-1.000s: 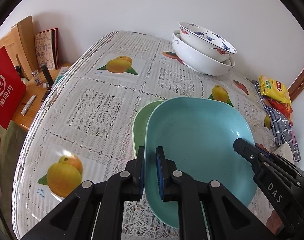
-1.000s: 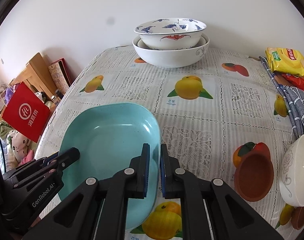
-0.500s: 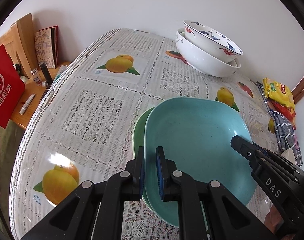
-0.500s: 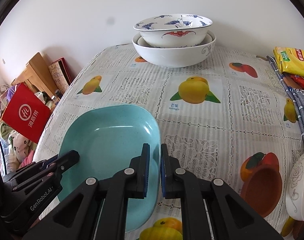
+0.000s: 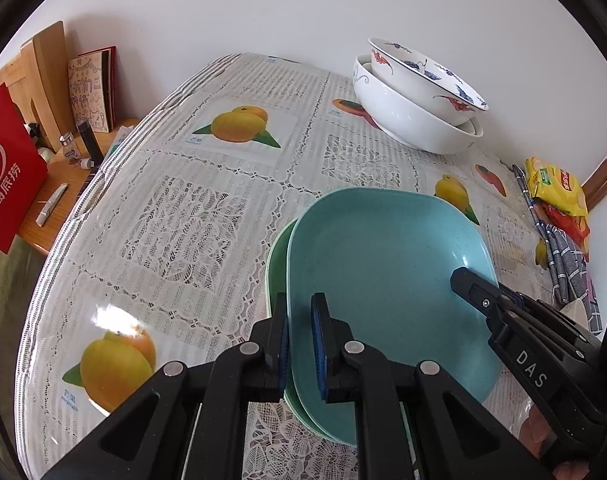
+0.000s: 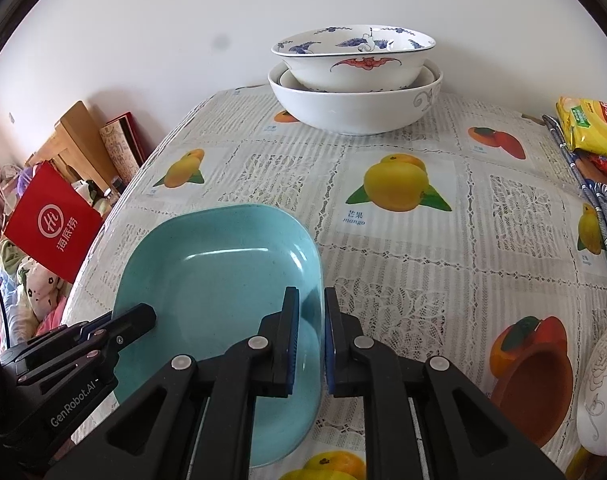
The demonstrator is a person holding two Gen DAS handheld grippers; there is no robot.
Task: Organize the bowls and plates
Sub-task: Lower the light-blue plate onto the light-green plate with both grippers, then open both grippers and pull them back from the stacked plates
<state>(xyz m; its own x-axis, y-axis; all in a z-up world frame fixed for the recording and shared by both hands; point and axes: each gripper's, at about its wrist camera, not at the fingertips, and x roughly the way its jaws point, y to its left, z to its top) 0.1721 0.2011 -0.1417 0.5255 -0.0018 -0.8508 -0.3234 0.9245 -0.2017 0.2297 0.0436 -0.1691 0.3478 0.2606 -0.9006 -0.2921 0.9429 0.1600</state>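
Observation:
A teal square plate [image 5: 383, 272] lies on a green plate [image 5: 274, 256], both held above the fruit-print tablecloth. My left gripper [image 5: 300, 344] is shut on their left rims. My right gripper [image 6: 311, 336] is shut on the teal plate's [image 6: 219, 280] right rim; the green plate is hidden in this view. A stack of white bowls, the top one with blue and red patterns [image 5: 419, 76], stands at the far side by the wall, ahead of both grippers; it also shows in the right wrist view [image 6: 353, 60].
A brown bowl [image 6: 537, 392] and a white patterned bowl [image 6: 601, 392] sit at the right front. Snack packets [image 6: 591, 126] and a blue checked cloth [image 6: 599, 208] lie along the right edge. A side table with a red bag [image 5: 7, 168] stands to the left.
Both grippers have carried the plates forward over the table toward the stacked bowls, which now look closer. The grips have not changed.

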